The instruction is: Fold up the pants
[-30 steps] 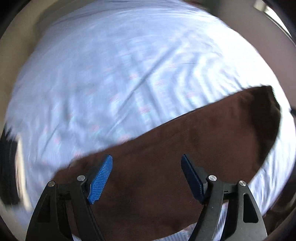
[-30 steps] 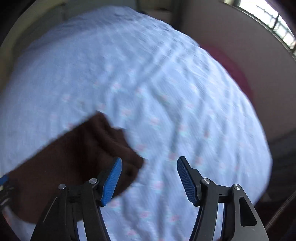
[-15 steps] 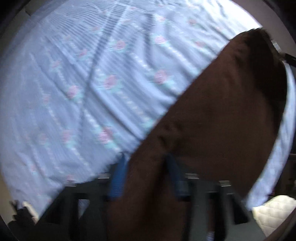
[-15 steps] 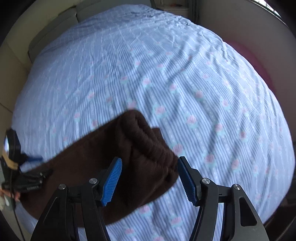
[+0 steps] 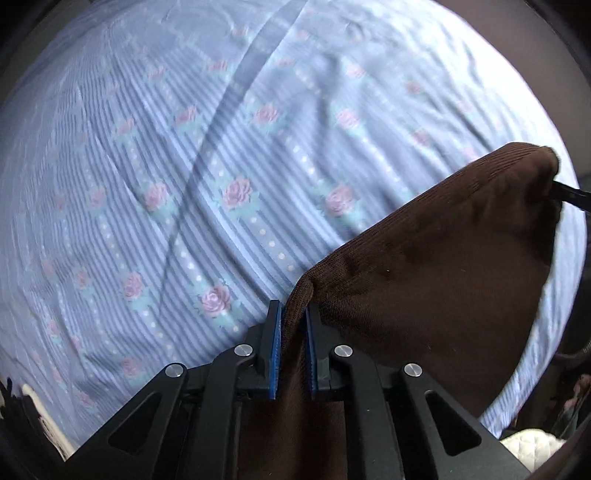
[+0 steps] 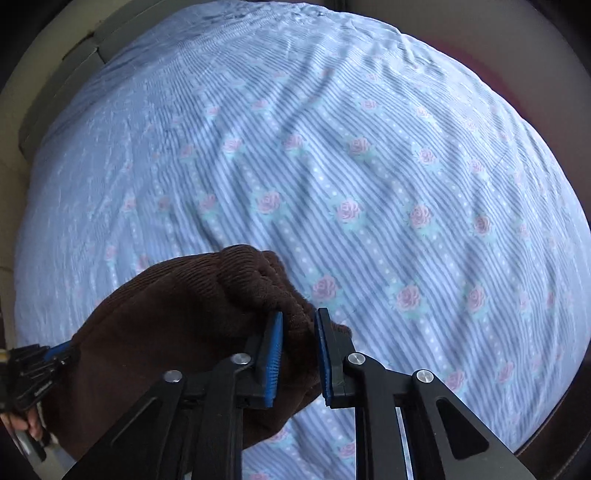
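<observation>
Left gripper (image 5: 293,332): nearest to us in the left wrist view, our jaws are clamped on a raised edge of the pants (image 5: 424,277); the brown cloth fills the narrow gap between the blue pads and runs down between the black arms.

Right gripper (image 6: 298,345): our jaws have just been closing, and they now pinch the thick ribbed end of the pants (image 6: 177,306), a bunched fold of it caught between the pads.

Pants: dark brown, finely ribbed, lying on the bed and stretched between our two grippers. In the left wrist view the cloth spreads rightward from our jaws to a far corner, where the tip of the right gripper (image 5: 570,194) meets it. In the right wrist view it runs leftward to the frame's edge, where the left gripper (image 6: 35,369) sits with a few fingers (image 6: 26,424) of our hand below it.

Bed sheet (image 6: 369,184): pale blue with fine stripes, dotted bands and pink roses, creased in long soft folds, lying under the pants and reaching away on every side.

Beyond the bed: a beige wall (image 6: 498,33) past the far edge; a white quilted item (image 5: 528,446) shows at the lower right of the left wrist view.
</observation>
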`<state>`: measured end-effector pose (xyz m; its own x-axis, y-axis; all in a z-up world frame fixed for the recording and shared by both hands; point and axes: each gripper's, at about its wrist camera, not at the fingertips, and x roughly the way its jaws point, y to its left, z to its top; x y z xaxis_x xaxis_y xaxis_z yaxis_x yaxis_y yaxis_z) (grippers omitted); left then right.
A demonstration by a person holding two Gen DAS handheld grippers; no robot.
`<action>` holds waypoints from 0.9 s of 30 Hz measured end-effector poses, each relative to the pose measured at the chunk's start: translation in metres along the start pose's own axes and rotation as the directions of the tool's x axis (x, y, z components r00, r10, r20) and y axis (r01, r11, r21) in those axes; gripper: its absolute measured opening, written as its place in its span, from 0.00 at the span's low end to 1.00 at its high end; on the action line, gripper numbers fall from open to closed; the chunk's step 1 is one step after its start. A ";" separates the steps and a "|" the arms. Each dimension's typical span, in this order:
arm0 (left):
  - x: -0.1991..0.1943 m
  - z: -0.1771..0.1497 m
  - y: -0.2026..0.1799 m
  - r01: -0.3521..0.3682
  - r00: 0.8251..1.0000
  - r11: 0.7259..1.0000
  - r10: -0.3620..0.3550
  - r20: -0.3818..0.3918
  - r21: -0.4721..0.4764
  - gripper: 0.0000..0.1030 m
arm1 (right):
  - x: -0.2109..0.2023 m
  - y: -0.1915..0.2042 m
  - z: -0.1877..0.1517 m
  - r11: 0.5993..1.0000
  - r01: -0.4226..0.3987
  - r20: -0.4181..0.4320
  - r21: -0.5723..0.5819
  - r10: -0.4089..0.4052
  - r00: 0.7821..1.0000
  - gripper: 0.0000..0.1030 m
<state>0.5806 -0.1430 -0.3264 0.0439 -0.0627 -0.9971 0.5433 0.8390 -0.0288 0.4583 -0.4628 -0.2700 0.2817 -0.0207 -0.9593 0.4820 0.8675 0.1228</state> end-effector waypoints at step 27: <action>-0.076 -0.105 -0.108 0.008 0.982 0.988 0.021 0.189 -0.155 0.56 | 0.052 -0.059 -0.014 0.820 -0.394 0.022 0.415 0.424 0.905 0.93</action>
<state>0.4305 -0.1725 -0.2547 0.2128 -0.1454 -0.9662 0.4075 0.9120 -0.0475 0.4329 -0.5086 -0.3304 0.4779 0.3378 -0.8109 0.6285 0.5135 0.5843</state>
